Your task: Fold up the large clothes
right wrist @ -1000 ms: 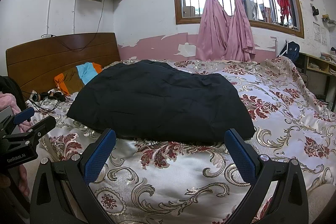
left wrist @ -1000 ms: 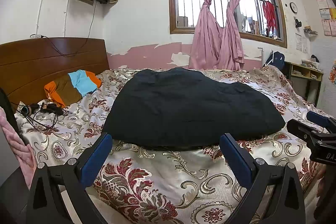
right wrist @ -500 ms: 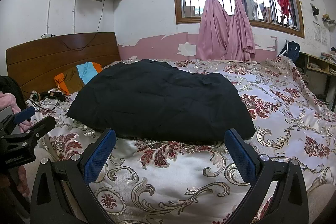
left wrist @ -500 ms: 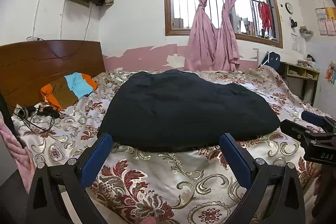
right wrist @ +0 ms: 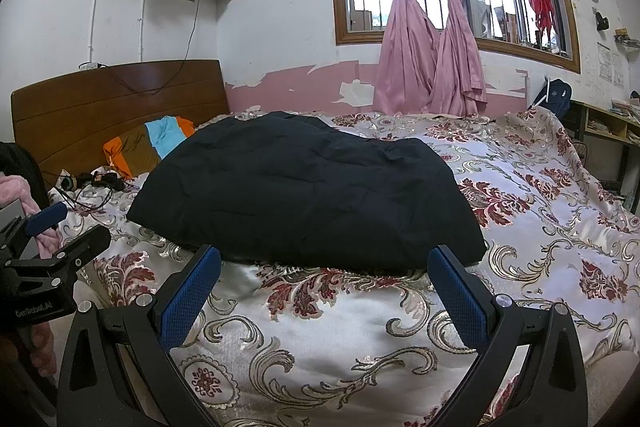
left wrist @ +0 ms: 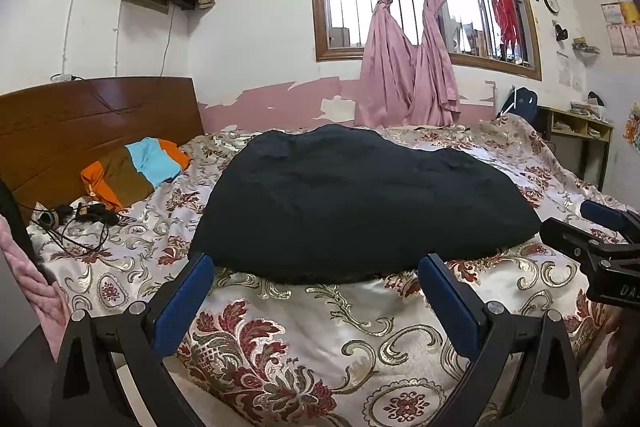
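A large black garment (left wrist: 360, 203) (right wrist: 308, 195) lies folded into a broad flat shape on the patterned bedspread (left wrist: 304, 339) (right wrist: 320, 327). My left gripper (left wrist: 316, 267) hovers open just in front of its near edge, with nothing between the blue pads. My right gripper (right wrist: 325, 259) is open too, held before the garment's near right part. Each gripper shows in the other's view: the right one (left wrist: 592, 235) at the right edge, the left one (right wrist: 52, 239) at the left edge.
An orange, brown and blue cloth (left wrist: 132, 175) and a tangle of cables (left wrist: 76, 219) lie near the wooden headboard (left wrist: 96, 123). Pink curtains (left wrist: 404, 67) hang at the barred window. A shelf unit (left wrist: 580, 135) stands at the far right. A pink sleeve (left wrist: 28, 279) is at the left.
The left gripper has drifted slightly, so the garment sits a little lower and more to the left in its view. The right view is nearly unchanged.
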